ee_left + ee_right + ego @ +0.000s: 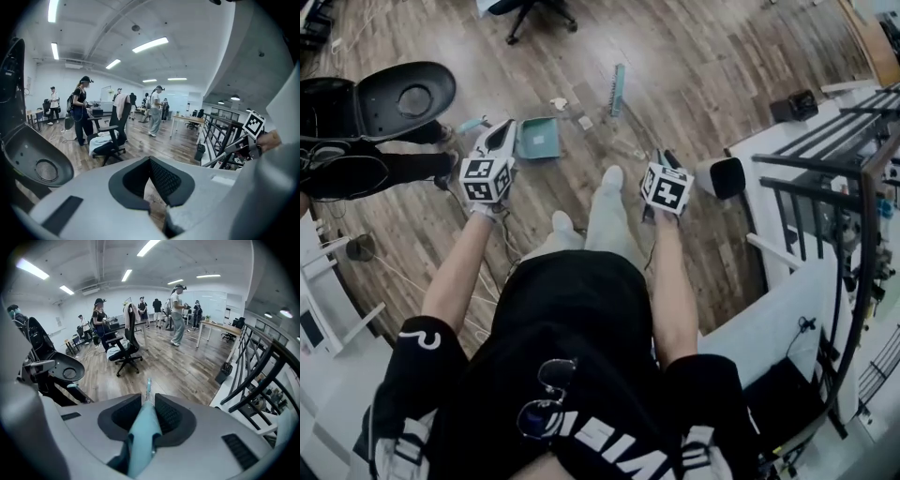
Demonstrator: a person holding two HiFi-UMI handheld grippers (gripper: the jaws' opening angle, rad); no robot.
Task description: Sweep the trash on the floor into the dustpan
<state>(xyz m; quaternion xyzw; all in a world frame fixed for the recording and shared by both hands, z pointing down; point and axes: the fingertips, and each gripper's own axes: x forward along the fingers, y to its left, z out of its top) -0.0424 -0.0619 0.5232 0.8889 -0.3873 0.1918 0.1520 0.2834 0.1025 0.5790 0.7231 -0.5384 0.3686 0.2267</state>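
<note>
The trash (585, 122), a few small pale scraps, lies loose on the wooden floor (703, 84) just off the far right corner of the teal dustpan (539, 138), with another bit (558, 103) a little beyond the pan. The dustpan rests flat on the boards, nobody holding it, close enough to the scraps that a short stroke should reach it. To the right of the dustpan, past the scraps, is the head of a teal brush (618, 89). Its handle runs back to the right gripper (662, 159), whose jaws are clamped on it. The right gripper view shows the handle (143, 432) filling the gap between the pads and pointing out over the floor. Held that way, the bristles lie on the far side of the trash from the pan, so a pull should drag the scraps in. Whether the bristles touch the floor I can't tell. The left gripper (501, 133) hovers just left of the dustpan; in its own view the tips (150, 159) meet with nothing between them, so it looks ready to steady the pan. Farther left of the dustpan stands a black chair (403, 94).
</note>
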